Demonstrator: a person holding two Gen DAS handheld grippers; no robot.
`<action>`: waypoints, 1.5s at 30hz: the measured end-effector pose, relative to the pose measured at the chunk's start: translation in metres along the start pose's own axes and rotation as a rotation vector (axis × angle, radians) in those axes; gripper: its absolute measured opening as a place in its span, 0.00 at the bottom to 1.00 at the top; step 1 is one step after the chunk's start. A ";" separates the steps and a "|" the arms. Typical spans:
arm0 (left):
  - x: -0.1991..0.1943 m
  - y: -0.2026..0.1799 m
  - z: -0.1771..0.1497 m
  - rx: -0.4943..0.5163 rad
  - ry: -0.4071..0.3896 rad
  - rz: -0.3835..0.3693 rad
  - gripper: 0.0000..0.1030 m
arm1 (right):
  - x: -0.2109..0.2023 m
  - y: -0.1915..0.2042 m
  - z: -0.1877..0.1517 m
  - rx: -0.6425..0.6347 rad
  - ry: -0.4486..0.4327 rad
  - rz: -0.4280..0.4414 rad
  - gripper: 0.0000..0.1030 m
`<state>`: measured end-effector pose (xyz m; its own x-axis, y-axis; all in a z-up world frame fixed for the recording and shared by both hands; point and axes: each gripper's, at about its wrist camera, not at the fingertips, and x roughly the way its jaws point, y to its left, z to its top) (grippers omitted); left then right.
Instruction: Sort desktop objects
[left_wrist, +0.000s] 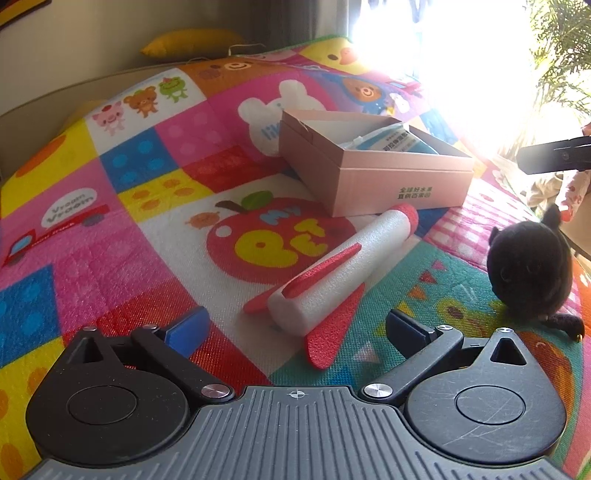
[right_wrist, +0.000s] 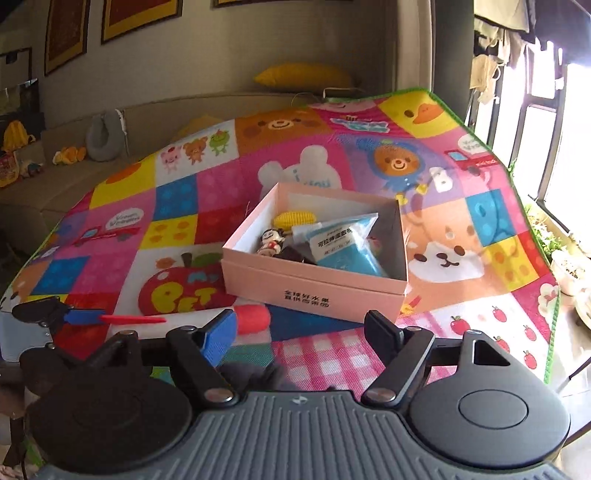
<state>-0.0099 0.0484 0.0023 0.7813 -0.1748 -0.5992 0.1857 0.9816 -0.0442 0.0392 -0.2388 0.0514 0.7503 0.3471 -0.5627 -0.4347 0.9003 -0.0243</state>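
Left wrist view: foam rocket (left_wrist: 332, 273) lies just ahead of the left gripper (left_wrist: 295, 328), fingers spread apart.

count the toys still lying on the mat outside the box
2: the white foam rocket with red fins lies just ahead of the open left tool, and the black plush toy sits to its right. Others could be hidden.

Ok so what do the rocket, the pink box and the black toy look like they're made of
Rocket: likely foam, with a matte, pebbly white body and grainy red fins and tip. Pink box: probably cardboard, smooth and matte, with crisp folded edges and printed text. Black toy: seemingly plush or felted fibre, given its fuzzy, light-absorbing outline.
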 end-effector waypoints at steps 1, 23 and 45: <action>0.000 0.000 0.000 0.000 0.000 0.000 1.00 | -0.004 -0.003 -0.001 0.015 -0.016 -0.007 0.80; -0.031 -0.113 0.031 0.457 -0.068 -0.246 1.00 | -0.023 -0.008 -0.109 0.056 0.052 -0.091 0.92; 0.034 -0.040 0.086 0.197 -0.026 0.012 1.00 | 0.063 0.045 -0.049 -0.020 0.024 0.078 0.98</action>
<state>0.0601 -0.0030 0.0526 0.7990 -0.1678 -0.5775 0.2872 0.9502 0.1212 0.0424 -0.1898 -0.0253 0.7016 0.4093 -0.5834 -0.5013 0.8652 0.0042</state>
